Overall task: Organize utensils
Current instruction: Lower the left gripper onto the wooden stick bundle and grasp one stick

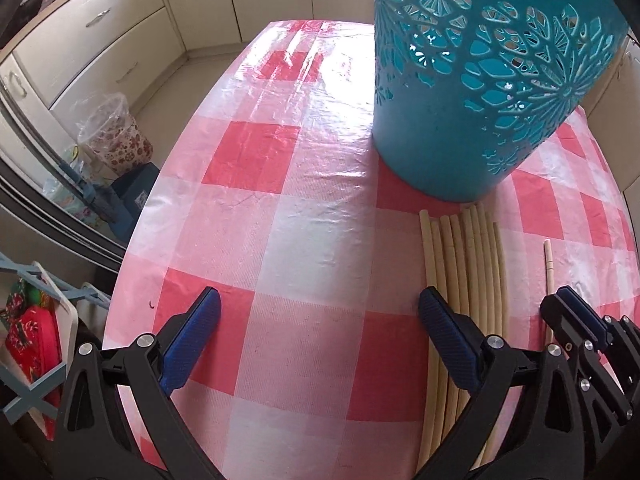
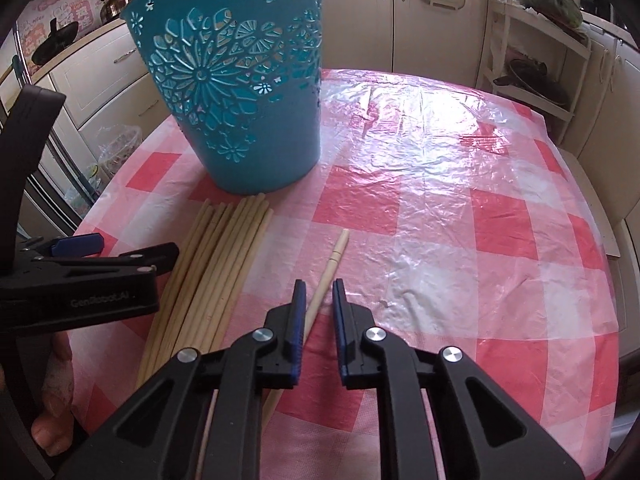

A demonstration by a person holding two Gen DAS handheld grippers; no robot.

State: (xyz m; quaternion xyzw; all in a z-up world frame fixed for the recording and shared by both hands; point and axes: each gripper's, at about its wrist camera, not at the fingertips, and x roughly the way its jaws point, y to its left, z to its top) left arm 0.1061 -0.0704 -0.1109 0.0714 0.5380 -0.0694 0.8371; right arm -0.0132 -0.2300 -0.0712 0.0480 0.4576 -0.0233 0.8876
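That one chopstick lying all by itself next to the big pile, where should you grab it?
Grab the single chopstick around its thin middle, coming down from above with one side of the jaws on each long side. It lies flat on the tablecloth, apart from the pile of chopsticks, so there is room on both sides. The blue basket stands just beyond its tip.

Black grippers [image 2: 318,304], blue jaws, silver screws
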